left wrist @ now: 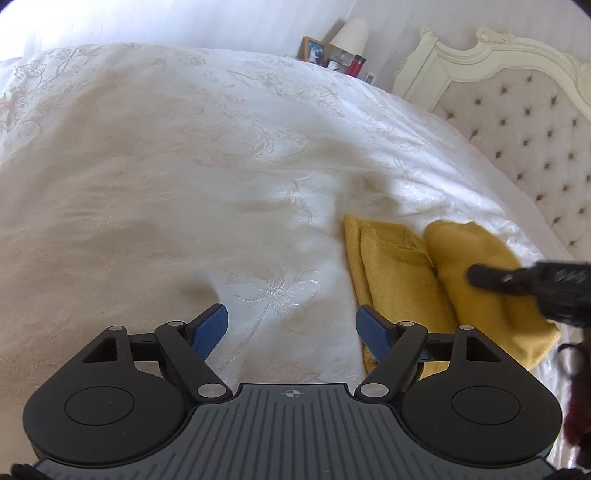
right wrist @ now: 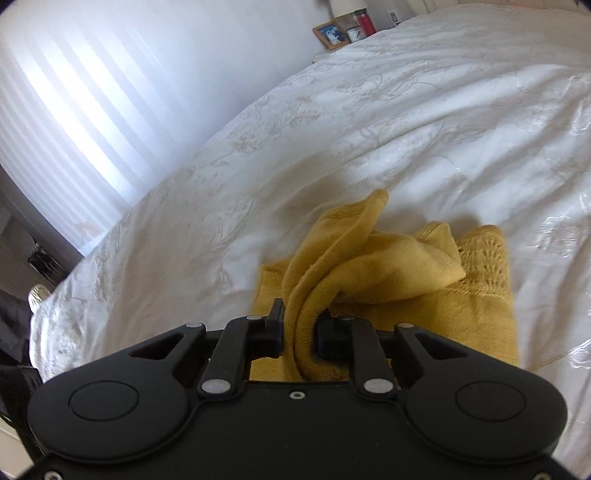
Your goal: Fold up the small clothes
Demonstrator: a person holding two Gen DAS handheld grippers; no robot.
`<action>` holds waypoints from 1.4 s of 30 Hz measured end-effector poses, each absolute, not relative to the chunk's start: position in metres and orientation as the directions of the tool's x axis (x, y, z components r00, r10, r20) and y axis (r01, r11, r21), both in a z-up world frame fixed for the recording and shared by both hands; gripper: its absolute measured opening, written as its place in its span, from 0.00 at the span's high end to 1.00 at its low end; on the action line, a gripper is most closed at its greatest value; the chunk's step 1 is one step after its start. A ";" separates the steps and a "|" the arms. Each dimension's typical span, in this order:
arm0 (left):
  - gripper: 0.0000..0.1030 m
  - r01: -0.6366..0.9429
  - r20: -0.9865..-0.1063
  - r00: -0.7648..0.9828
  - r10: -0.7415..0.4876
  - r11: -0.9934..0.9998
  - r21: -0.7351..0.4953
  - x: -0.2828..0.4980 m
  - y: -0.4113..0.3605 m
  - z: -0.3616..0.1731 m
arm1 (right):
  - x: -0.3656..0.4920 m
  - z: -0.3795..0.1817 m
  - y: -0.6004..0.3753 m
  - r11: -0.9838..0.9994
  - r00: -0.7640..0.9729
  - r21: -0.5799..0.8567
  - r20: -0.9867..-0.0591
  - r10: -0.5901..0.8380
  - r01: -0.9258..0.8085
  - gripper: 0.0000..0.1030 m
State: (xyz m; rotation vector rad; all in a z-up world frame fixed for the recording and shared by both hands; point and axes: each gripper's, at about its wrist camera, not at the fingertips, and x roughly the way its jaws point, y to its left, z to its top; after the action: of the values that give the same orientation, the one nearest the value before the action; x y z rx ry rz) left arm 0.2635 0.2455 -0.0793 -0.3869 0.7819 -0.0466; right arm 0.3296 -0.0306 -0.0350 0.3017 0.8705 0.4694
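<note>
A mustard-yellow knitted garment [left wrist: 399, 273] lies partly folded on the white bedspread [left wrist: 184, 166], to the right of my left gripper [left wrist: 291, 328]. The left gripper is open and empty, its blue pads [left wrist: 210, 328] just above the bedspread. My right gripper [right wrist: 299, 328] is shut on a bunched fold of the yellow garment [right wrist: 369, 269] and lifts that part over the rest. In the left wrist view the right gripper [left wrist: 487, 275] shows as a blurred black shape over the garment's right side.
A cream tufted headboard [left wrist: 524, 122] stands at the right. A bedside table behind the bed holds a lamp [left wrist: 351, 35], a photo frame [left wrist: 314, 50] and a red bottle [left wrist: 355, 66]. Bright curtains [right wrist: 92, 92] hang beyond the bed's far side.
</note>
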 end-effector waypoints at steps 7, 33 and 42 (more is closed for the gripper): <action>0.26 -0.114 -0.672 0.720 -0.172 0.927 -0.358 0.263 0.251 -0.078 | 0.325 -0.062 0.015 0.891 0.517 0.323 -0.729 0.449 -0.318 0.49; 0.27 -0.112 -0.665 0.727 -0.171 0.926 -0.361 0.259 0.256 -0.076 | 0.296 -0.057 -0.113 0.759 0.619 0.596 -0.500 0.606 -0.262 0.31; 0.27 -0.107 -0.669 0.722 -0.178 0.926 -0.362 0.262 0.256 -0.078 | 0.286 -0.051 -0.081 0.823 0.619 0.364 -0.542 0.568 -0.436 0.23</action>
State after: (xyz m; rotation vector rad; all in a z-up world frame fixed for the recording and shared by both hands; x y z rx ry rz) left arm 0.2621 0.2559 -0.0780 -0.3953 0.7686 -0.0401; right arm 0.2855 -0.0813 -0.0511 0.2048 0.6929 0.5815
